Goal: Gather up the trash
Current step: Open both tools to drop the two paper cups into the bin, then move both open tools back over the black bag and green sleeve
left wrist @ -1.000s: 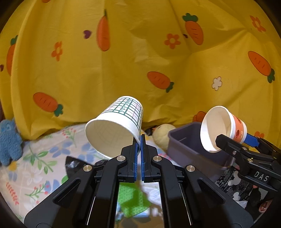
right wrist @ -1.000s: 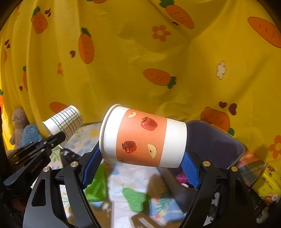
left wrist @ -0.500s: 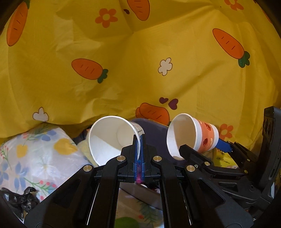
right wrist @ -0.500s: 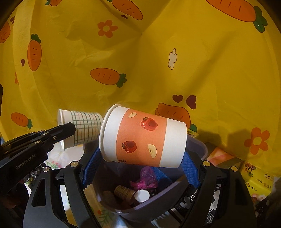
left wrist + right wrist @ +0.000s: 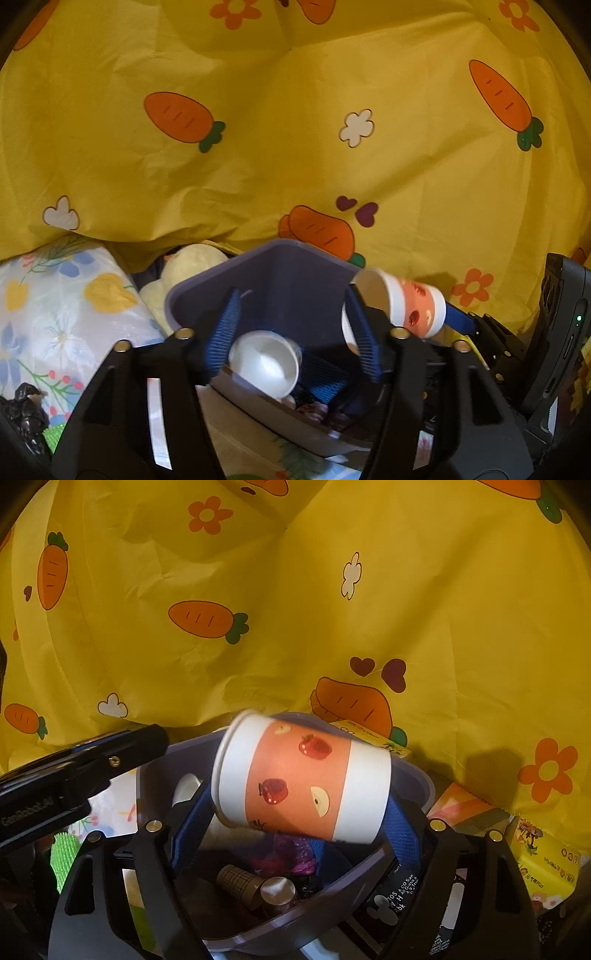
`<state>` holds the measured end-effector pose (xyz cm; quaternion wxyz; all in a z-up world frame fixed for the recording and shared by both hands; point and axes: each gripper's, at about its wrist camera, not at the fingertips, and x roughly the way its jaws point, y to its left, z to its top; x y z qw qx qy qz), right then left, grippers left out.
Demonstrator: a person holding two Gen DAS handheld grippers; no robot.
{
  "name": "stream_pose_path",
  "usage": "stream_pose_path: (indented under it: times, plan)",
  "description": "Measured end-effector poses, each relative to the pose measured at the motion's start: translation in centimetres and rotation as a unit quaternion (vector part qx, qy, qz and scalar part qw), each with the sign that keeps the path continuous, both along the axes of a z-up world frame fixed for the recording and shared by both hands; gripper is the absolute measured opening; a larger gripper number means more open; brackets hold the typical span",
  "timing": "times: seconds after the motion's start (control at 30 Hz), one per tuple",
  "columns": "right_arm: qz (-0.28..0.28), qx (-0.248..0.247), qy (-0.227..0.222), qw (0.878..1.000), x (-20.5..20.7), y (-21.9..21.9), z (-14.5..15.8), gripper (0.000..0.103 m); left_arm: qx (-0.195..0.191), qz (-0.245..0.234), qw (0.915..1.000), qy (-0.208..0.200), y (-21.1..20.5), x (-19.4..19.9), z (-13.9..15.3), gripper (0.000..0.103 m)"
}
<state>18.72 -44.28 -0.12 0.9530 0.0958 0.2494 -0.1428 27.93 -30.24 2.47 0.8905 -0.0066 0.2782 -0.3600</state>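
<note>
Drop step: the left claw point(image 5: 295, 332) is opening, its white cup point(image 5: 264, 363) falling loose into the bin point(image 5: 258, 273). The right claw point(image 5: 295, 812) is opening too; the apple cup point(image 5: 301, 781) tips over the bin at frame centre. Next, pull both clear.

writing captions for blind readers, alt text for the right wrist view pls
An orange-banded paper cup with apple prints lies sideways between the opening right gripper above a purple bin of trash. The left gripper reaches in from the left, before a yellow carrot-print cloth.
</note>
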Motion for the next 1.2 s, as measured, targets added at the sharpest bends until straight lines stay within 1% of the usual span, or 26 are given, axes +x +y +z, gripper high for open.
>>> stream_pose_path:
  times: [0.03,0.13,0.2,0.27,0.4,0.5,0.57,0.67,0.8,0.87,0.93,1.0,1.07,1.2]
  plan:
    - [-0.003,0.001,-0.001,1.0,-0.1,-0.1,-0.1,0.084,-0.004,0.012,0.9999,-0.004,0.8,-0.1,0.1,0.078]
    - [-0.006,0.009,-0.007,1.0,-0.6,-0.5,-0.1,0.084,-0.01,0.043,0.9989,-0.017,3.3,-0.5,0.5,0.089]
    - [-0.01,0.012,-0.013,1.0,-1.1,-0.5,0.1,0.085,0.0,0.067,0.9972,-0.032,4.9,-1.3,0.8,0.092]
    - [-0.01,0.012,-0.022,1.0,-1.7,-0.2,0.5,0.085,0.009,0.085,0.9954,-0.044,6.6,-2.1,1.1,0.093]
    - [0.002,0.007,-0.041,0.999,-3.1,1.6,1.5,0.086,0.021,0.13,0.989,-0.066,10.8,-4.5,1.7,0.096]
    - [0.028,0.004,-0.055,0.998,-4.0,4.0,2.1,0.087,0.014,0.17,0.9826,-0.074,14.7,-6.1,1.9,0.097]
    - [0.048,0.006,-0.057,0.997,-4.4,5.8,2.2,0.087,0.019,0.206,0.9753,-0.077,17.4,-7.2,1.8,0.097]
    - [0.089,0.005,-0.053,0.995,-4.7,9.0,2.2,0.087,0.042,0.259,0.9618,-0.078,21.0,-8.5,1.1,0.097]
    - [0.144,-0.001,-0.034,0.989,-4.5,13.7,1.4,0.087,0.055,0.308,0.9479,-0.063,25.4,-10.0,-0.7,0.097]
    - [0.17,-0.001,-0.018,0.985,-4.1,15.9,0.6,0.087,0.064,0.333,0.9391,-0.056,27.5,-10.6,-1.6,0.097]
    - [0.193,-0.009,0.003,0.981,-3.5,18.0,-0.3,0.087,0.068,0.35,0.9331,-0.049,29.2,-11.0,-2.1,0.097]
    - [0.219,-0.016,0.027,0.975,-2.9,20.1,-1.3,0.087,0.063,0.36,0.9296,-0.045,30.6,-11.5,-2.3,0.097]
    - [0.244,-0.007,0.057,0.968,-2.0,21.7,-2.3,0.087,0.055,0.366,0.928,-0.046,31.8,-11.9,-2.1,0.097]
    - [0.258,-0.006,0.097,0.961,-0.4,24.0,-4.0,0.087,0.051,0.37,0.9264,-0.049,32.8,-12.3,-1.9,0.097]
